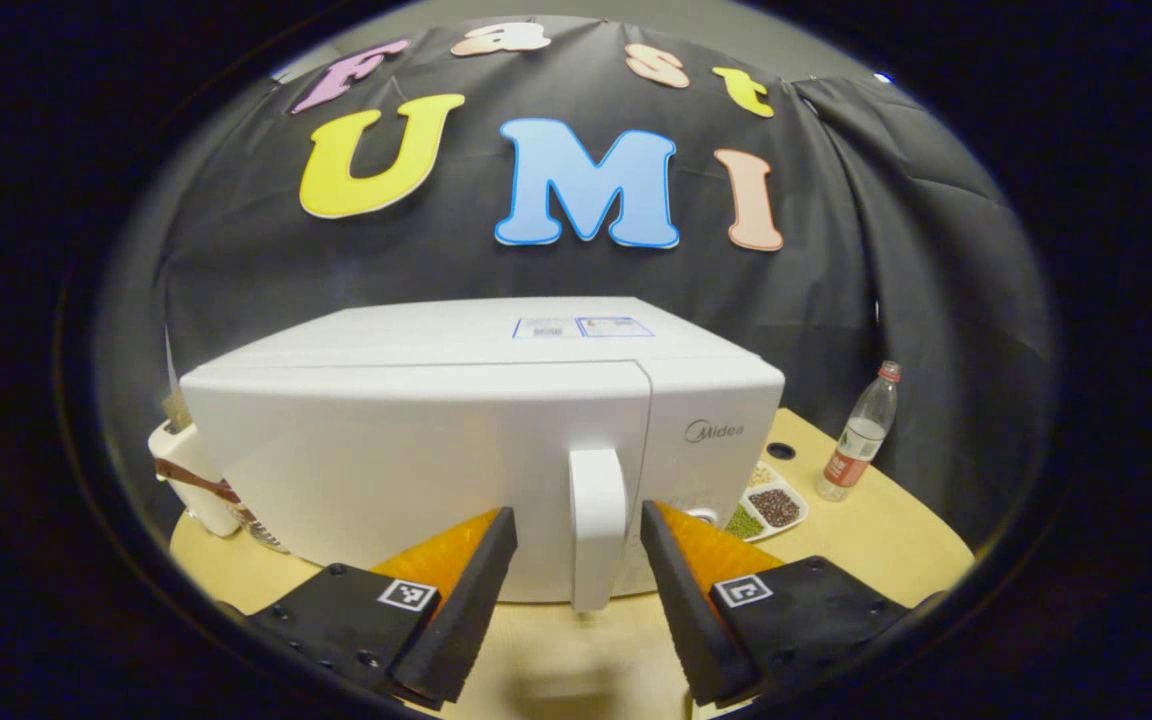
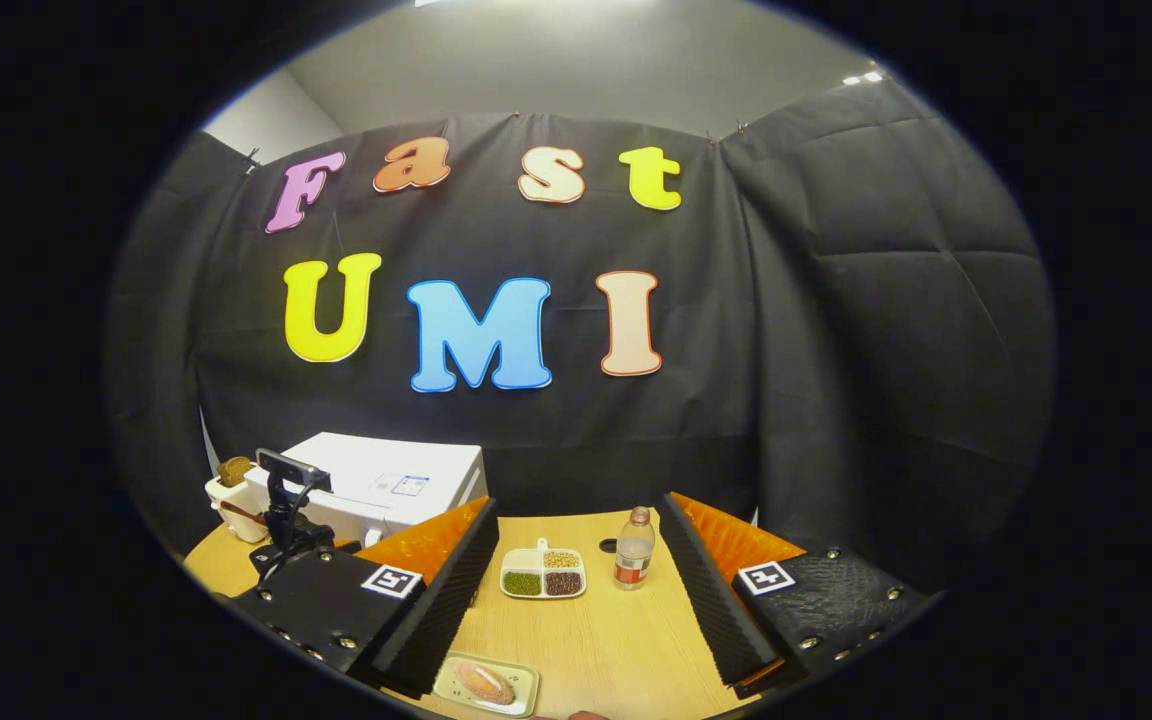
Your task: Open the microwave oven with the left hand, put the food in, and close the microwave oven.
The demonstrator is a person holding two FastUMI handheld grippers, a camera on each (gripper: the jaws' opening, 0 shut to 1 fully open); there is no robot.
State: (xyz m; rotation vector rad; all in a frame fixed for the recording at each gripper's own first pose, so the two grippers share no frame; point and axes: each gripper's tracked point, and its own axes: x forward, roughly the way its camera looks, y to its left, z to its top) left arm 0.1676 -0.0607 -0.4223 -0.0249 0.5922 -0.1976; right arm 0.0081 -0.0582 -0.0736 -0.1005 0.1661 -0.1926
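While door shut, microwave handle between spread left fingers, untouched.

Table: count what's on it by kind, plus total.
Microwave: 1
Toaster: 1
Bottle: 1
Divided dish of beans: 1
Plate with food: 1
Total: 5

Staged recording booth, not a real kitchen: black cloth wall draped as backdrop, plain grey room wall and ceiling lights above it at top of frame. Round wooden table at bottom holds kitchen props: white microwave oven, toaster lower left, sectioned dish, bottle.
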